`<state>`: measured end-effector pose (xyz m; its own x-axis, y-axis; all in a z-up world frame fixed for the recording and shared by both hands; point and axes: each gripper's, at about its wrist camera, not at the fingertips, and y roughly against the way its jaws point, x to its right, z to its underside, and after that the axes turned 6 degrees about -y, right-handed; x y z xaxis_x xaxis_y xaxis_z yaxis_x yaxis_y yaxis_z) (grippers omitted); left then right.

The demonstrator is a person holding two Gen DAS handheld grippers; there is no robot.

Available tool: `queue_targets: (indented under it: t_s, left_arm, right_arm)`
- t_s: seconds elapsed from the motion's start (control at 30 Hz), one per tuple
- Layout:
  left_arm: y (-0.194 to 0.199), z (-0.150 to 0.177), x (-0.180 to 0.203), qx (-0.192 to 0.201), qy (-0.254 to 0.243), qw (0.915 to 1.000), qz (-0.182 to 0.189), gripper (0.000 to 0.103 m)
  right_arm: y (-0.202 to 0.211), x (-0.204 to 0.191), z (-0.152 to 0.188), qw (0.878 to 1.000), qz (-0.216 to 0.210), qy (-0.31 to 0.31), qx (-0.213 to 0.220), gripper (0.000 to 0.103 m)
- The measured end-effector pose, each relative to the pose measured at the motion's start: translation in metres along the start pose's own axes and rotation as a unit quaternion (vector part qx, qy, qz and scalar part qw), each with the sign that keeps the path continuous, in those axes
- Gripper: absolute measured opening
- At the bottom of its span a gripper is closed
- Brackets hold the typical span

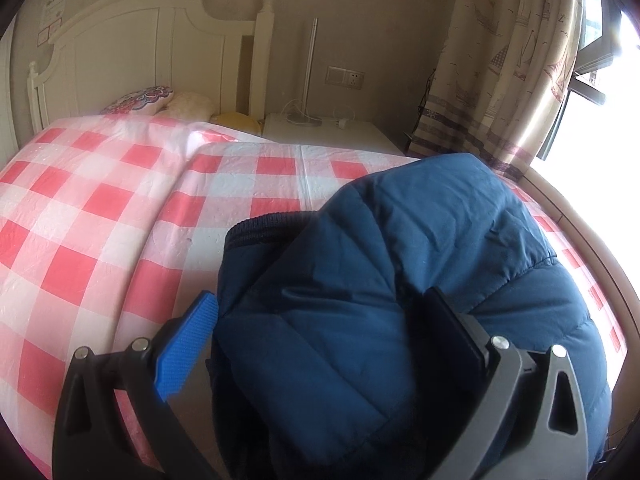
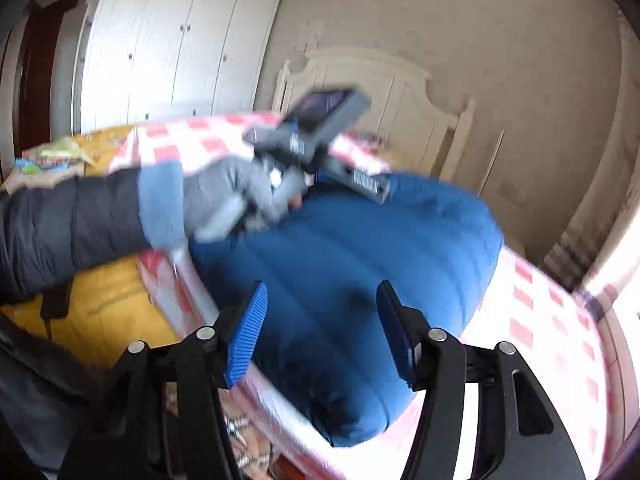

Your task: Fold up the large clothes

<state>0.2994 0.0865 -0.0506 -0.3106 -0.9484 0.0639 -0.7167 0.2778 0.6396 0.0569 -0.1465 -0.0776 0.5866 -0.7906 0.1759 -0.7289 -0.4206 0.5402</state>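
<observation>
A dark blue padded jacket (image 1: 400, 280) lies bunched on the bed with the red-and-white checked cover (image 1: 100, 208). My left gripper (image 1: 320, 312) is open, its jaws wide apart with a thick fold of the jacket between them. In the right wrist view the jacket (image 2: 360, 280) lies folded near the bed's edge. My right gripper (image 2: 322, 332) is open and empty, just above the jacket's near part. The left gripper (image 2: 320, 136), held by a gloved hand (image 2: 224, 200), is at the jacket's far end. That view is blurred.
A white headboard (image 1: 132, 40) and pillows (image 1: 140, 98) stand at the bed's far end. A bedside table (image 1: 332, 132) with a lamp and a curtain (image 1: 500, 60) are at the right. A white wardrobe (image 2: 172, 40) and yellow bedding (image 2: 100, 312) are at the left.
</observation>
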Motion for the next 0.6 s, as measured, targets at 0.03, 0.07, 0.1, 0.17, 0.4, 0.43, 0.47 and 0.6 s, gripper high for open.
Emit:
queue_targets:
  t_s: [0.03,0.07,0.1,0.17,0.4,0.43,0.47,0.6]
  left_arm:
    - [0.002,0.001,0.000,0.003,0.000,1.0000,-0.008,0.102]
    - [0.003,0.002,0.001,0.005,-0.002,0.9998,-0.017,0.102]
    - [0.004,0.002,0.002,0.006,-0.004,0.9996,-0.026,0.102]
    - [0.003,0.001,0.003,0.002,-0.007,0.9994,-0.034,0.102]
    - [0.005,0.000,0.010,-0.001,-0.022,0.9973,-0.070,0.102]
    - [0.005,-0.001,0.012,-0.003,-0.025,0.9968,-0.075,0.102]
    - [0.005,-0.001,0.013,-0.006,-0.027,0.9965,-0.079,0.102]
    - [0.002,-0.001,0.017,-0.022,-0.038,0.9945,-0.095,0.102]
  right_arm:
    - [-0.006,-0.006,0.012,1.000,0.013,0.025,0.009,0.054]
    - [-0.012,-0.012,0.020,0.999,0.022,0.028,0.013,0.054]
    - [-0.013,-0.013,0.017,0.999,0.023,0.020,0.009,0.054]
    - [-0.015,-0.013,0.006,0.999,0.018,0.023,-0.014,0.054]
    - [0.000,0.056,-0.066,0.998,0.043,-0.010,0.055,0.054]
    - [-0.010,0.074,-0.081,0.997,0.051,-0.023,0.054,0.054]
    - [-0.025,0.093,-0.095,0.997,0.053,-0.040,0.045,0.054]
    - [-0.104,0.161,-0.137,0.993,0.060,-0.104,-0.006,0.048]
